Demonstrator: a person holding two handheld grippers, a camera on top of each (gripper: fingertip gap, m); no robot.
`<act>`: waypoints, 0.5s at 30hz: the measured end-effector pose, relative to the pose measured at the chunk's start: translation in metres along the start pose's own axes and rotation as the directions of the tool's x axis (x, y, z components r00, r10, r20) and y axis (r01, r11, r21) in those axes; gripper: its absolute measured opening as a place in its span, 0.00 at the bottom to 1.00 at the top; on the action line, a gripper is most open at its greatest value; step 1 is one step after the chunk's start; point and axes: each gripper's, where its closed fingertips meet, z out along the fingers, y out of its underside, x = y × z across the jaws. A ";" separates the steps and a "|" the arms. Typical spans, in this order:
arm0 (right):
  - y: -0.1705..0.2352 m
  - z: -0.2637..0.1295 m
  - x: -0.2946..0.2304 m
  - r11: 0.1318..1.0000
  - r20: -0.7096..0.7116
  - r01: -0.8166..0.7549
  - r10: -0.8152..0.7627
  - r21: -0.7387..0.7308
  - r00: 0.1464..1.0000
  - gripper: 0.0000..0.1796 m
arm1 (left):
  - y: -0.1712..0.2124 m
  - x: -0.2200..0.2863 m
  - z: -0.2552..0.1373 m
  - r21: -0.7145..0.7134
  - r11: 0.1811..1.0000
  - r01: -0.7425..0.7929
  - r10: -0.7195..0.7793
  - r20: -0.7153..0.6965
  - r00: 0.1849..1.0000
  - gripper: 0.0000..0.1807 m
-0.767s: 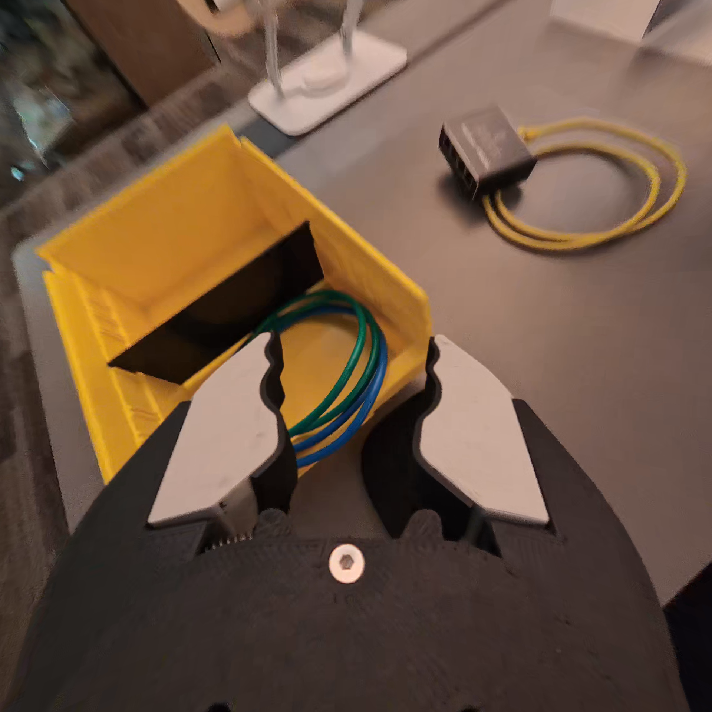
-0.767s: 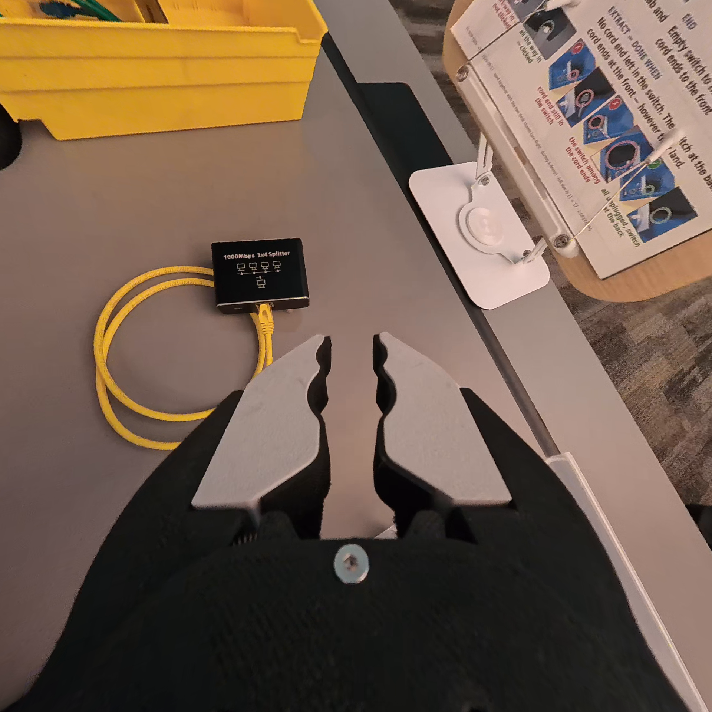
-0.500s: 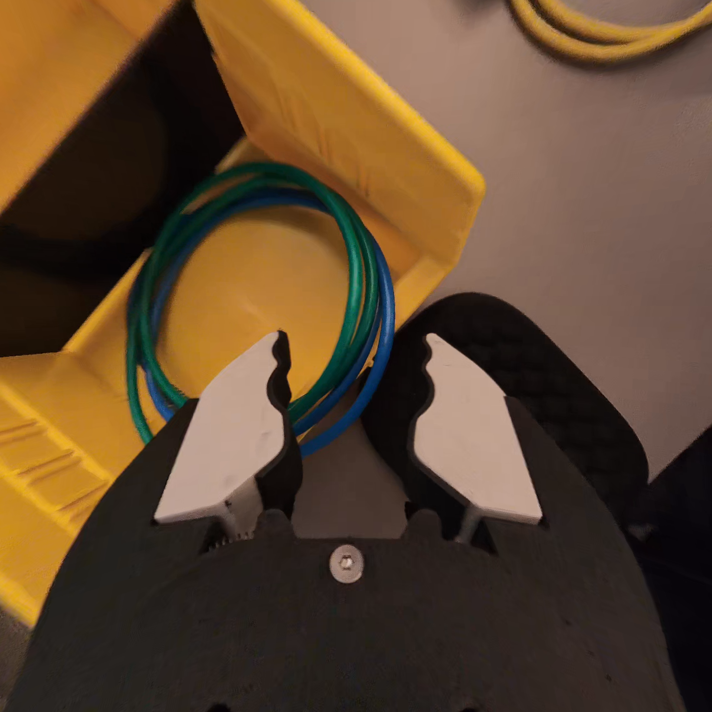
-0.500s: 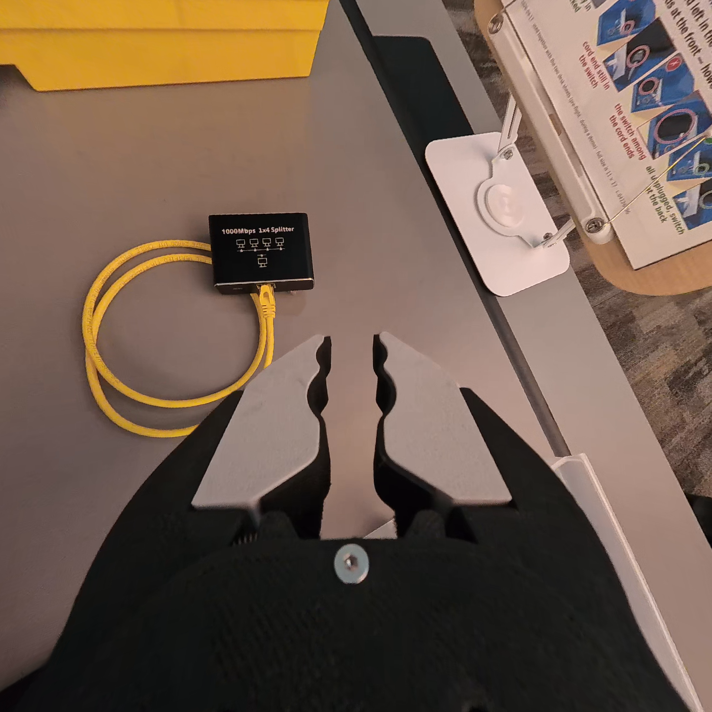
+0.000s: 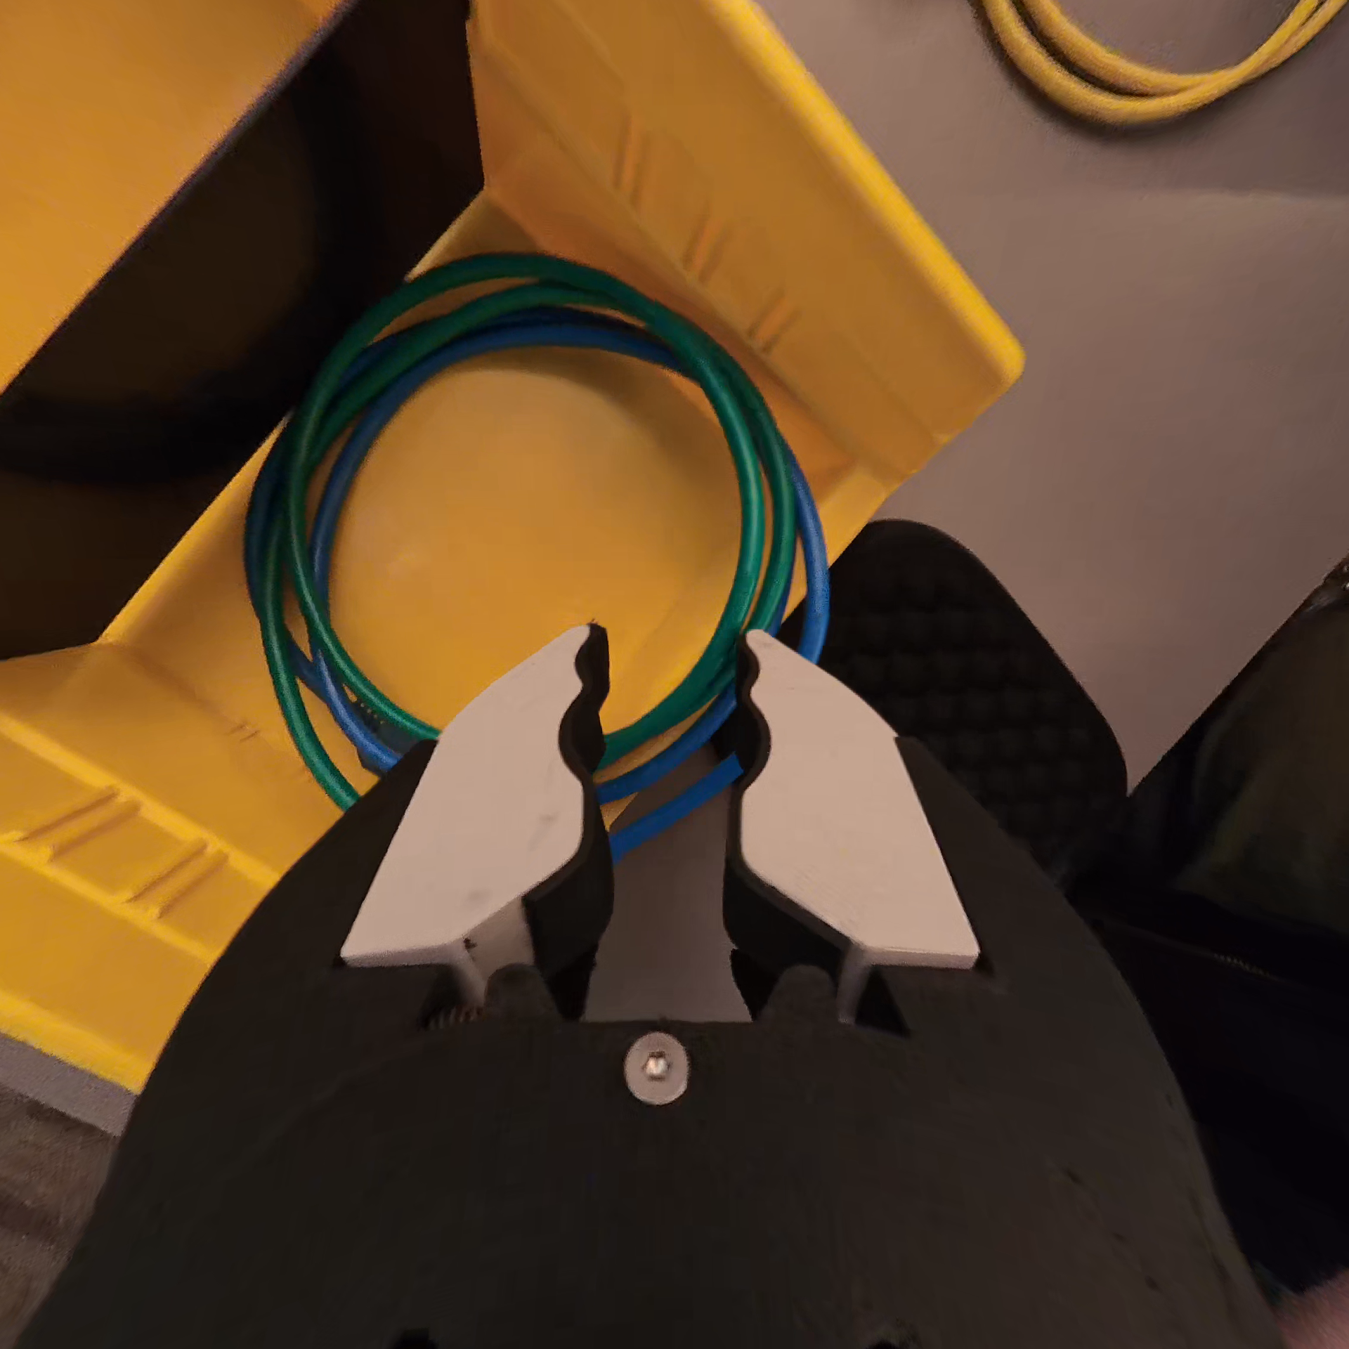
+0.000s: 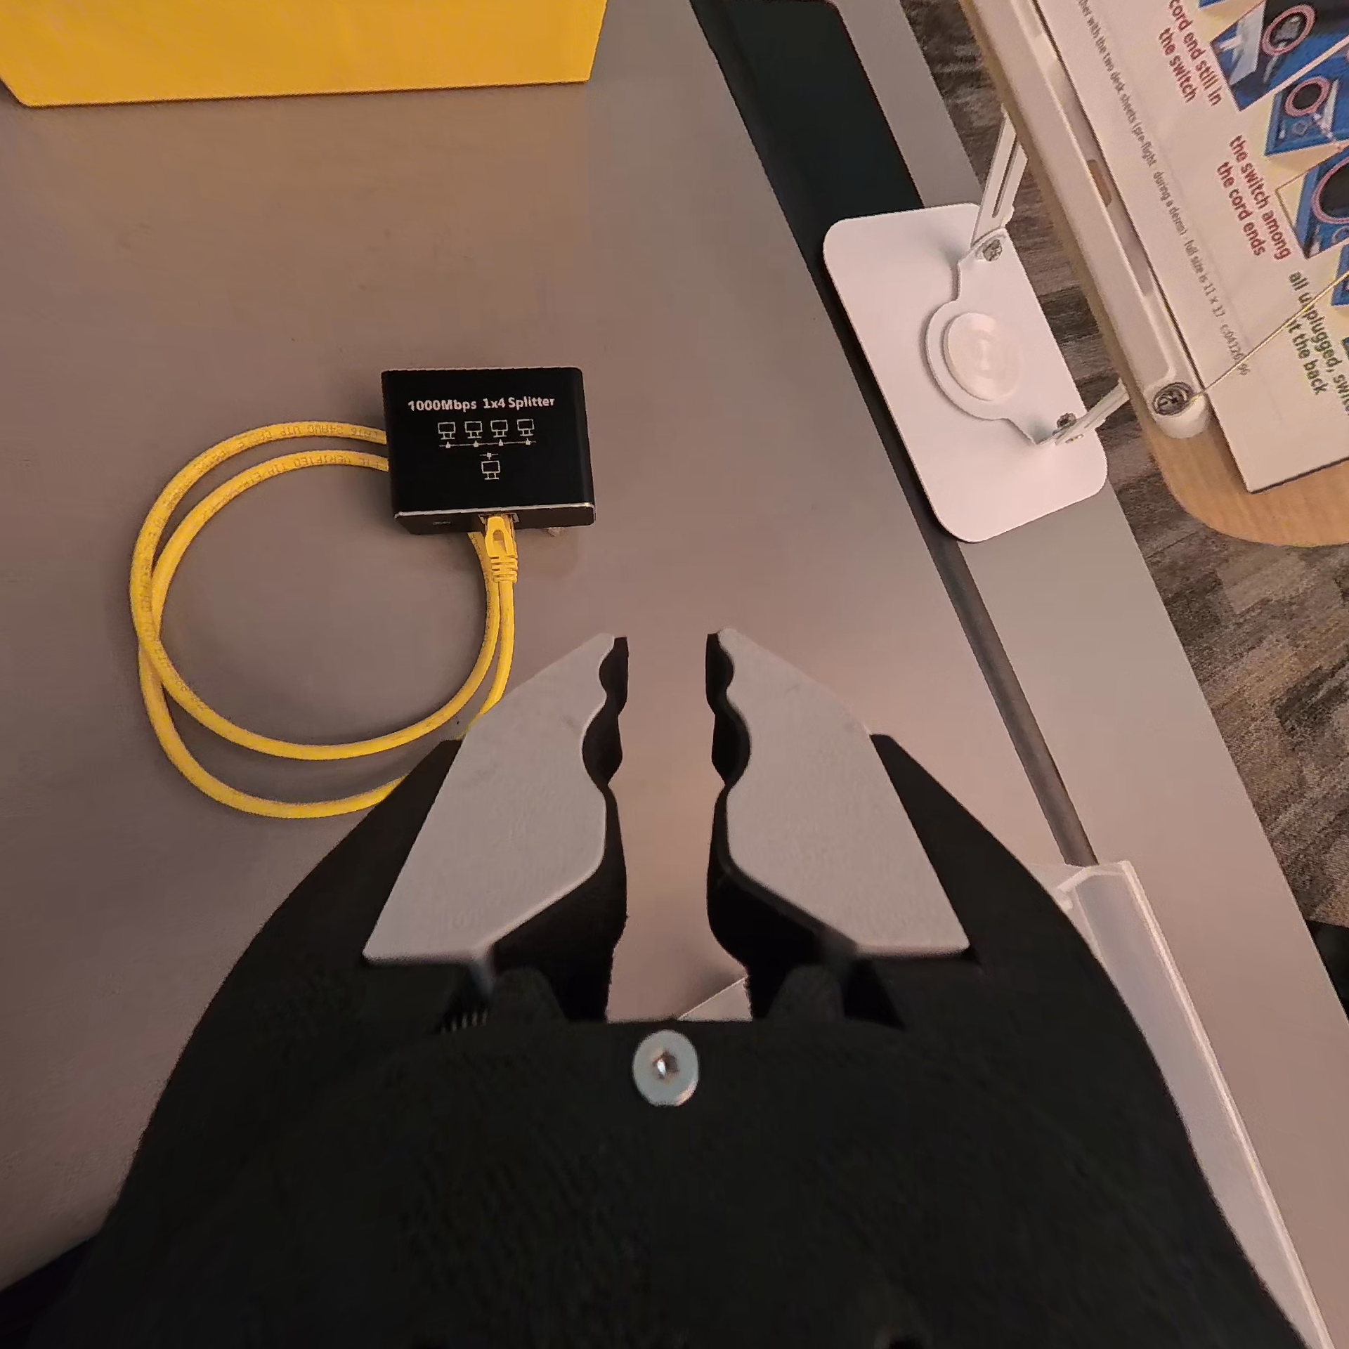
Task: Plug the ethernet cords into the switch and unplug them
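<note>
A green cord (image 5: 752, 467) and a blue cord (image 5: 810, 584) lie coiled together in a yellow bin (image 5: 730, 219). My left gripper (image 5: 671, 642) is low over the coil's near side. Its jaws are partly apart, and both cords run across the gap between them. The black switch (image 6: 485, 449) lies on the grey table (image 6: 730, 365). A yellow cord (image 6: 157, 620) is plugged into its near side and loops to its left; part of that loop also shows in the left wrist view (image 5: 1095, 80). My right gripper (image 6: 666, 642) hovers near the switch's right, empty, with a narrow gap.
A white stand base (image 6: 963, 365) sits at the table's right edge and holds a tilted instruction sheet on a wooden board (image 6: 1241, 219). The bin's wall also shows in the right wrist view (image 6: 292, 51). A black textured object (image 5: 949, 693) lies beyond the bin's corner. To reach the black switch (image 6: 485, 449) in a straight line is about 15 cm for my right fingers, about 30 cm for my left.
My left gripper has moved down into the bin, and its jaws have narrowed around the green and blue cords. My right gripper has drifted slightly, and its gap is unchanged.
</note>
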 end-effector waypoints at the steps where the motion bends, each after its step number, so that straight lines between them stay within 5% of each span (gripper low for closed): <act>1: 0.001 0.001 0.000 1.000 0.002 0.002 -0.002 -0.005 1.000 0.12 | 0.004 0.001 0.002 -0.029 1.000 0.003 -0.004 -0.016 1.000 0.15; 9: 0.006 0.010 -0.002 0.999 0.006 0.009 -0.009 -0.043 1.000 0.11 | 0.000 0.007 0.010 -0.071 0.996 -0.048 0.044 -0.068 0.997 0.15; 15: 0.009 0.016 -0.003 0.998 0.009 0.015 -0.014 -0.065 1.000 0.11 | 0.002 0.017 0.013 -0.135 0.990 0.039 -0.070 -0.232 0.970 0.09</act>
